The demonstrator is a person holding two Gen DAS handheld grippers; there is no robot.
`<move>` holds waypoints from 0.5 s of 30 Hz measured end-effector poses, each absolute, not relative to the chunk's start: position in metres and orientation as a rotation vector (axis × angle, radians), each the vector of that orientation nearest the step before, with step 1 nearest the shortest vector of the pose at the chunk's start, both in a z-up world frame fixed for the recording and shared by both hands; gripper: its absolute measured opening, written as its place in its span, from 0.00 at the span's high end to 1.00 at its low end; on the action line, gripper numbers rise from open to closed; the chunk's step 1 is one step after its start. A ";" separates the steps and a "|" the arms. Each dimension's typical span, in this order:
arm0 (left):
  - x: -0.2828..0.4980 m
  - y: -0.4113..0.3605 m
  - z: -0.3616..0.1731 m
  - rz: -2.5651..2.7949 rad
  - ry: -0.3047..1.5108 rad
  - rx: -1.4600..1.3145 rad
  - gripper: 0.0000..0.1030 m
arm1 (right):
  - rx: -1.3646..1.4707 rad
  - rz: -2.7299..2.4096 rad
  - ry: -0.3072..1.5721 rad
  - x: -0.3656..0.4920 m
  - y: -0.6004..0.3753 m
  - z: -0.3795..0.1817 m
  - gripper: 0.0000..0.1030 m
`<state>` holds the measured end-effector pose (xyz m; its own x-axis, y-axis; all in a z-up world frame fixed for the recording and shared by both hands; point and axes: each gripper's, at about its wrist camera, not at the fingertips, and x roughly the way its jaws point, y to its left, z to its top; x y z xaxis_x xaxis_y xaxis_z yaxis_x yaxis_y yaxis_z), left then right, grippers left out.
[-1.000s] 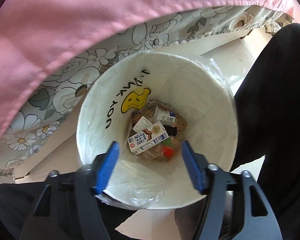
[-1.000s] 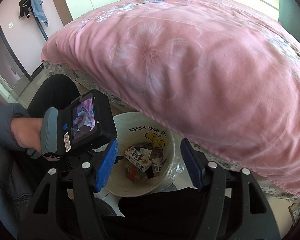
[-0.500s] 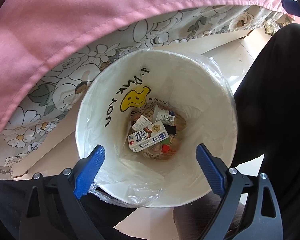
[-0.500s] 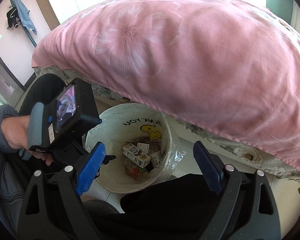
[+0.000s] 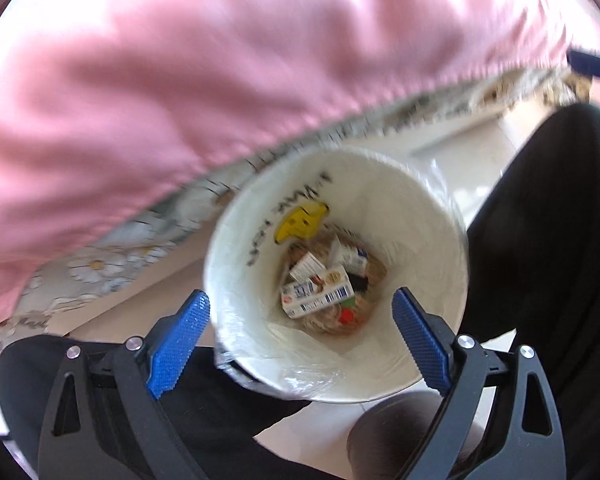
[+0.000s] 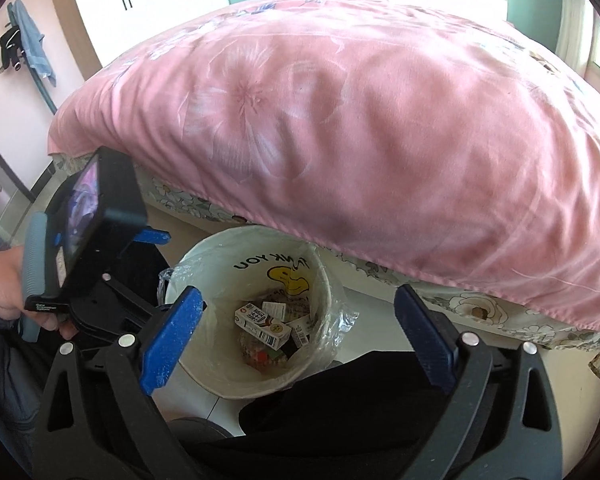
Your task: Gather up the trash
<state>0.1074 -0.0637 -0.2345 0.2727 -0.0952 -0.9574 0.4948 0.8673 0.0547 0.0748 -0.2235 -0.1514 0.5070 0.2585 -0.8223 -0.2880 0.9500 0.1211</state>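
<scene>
Both tools empty, jaws spread wide. Left gripper (image 5: 300, 332) hangs over the near rim of the trash bin (image 5: 432, 216), nothing between its blue pads (image 5: 178, 334). Right gripper (image 6: 298, 338) is also wide open, holding nothing, sitting higher and looking down at the same bin (image 6: 328, 292); judging by this, a drop-off is done or neither tool has picked yet.

Trash lies at the bin bottom: a milk carton (image 5: 318, 296) on top, a smaller box (image 5: 307, 266) just behind it, a red cap (image 5: 346, 315) at the near side, other packets too blurred to name. Clear liner bag (image 5: 296, 372) is folded over the rim, likely to keep it in place.

Bin stands on the floor between the person's dark trouser legs (image 5: 548, 220), probably to steady it. Just beyond, the pink quilt (image 6: 360, 120) overhangs the bin's far rim and would crowd any reach from that side. Floral bed skirt (image 5: 112, 264) below it. Wardrobe (image 6: 152, 4) at the far wall. Left-view frame is motion-blurred.
</scene>
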 end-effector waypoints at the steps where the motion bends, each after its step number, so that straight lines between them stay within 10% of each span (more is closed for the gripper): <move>1: 0.107 -0.060 -0.225 -0.398 1.220 0.358 0.09 | -0.026 0.302 0.977 0.074 -0.223 -0.146 0.08; 15: 0.085 -0.013 -0.082 -0.115 0.952 0.182 0.09 | 0.158 0.068 0.896 0.035 -0.210 -0.058 0.08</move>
<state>0.0846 -0.0132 -0.0819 0.5756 -0.0178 -0.8176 0.1778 0.9786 0.1039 0.0355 -0.2098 -0.0576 0.6236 0.1251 -0.7717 0.0066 0.9862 0.1652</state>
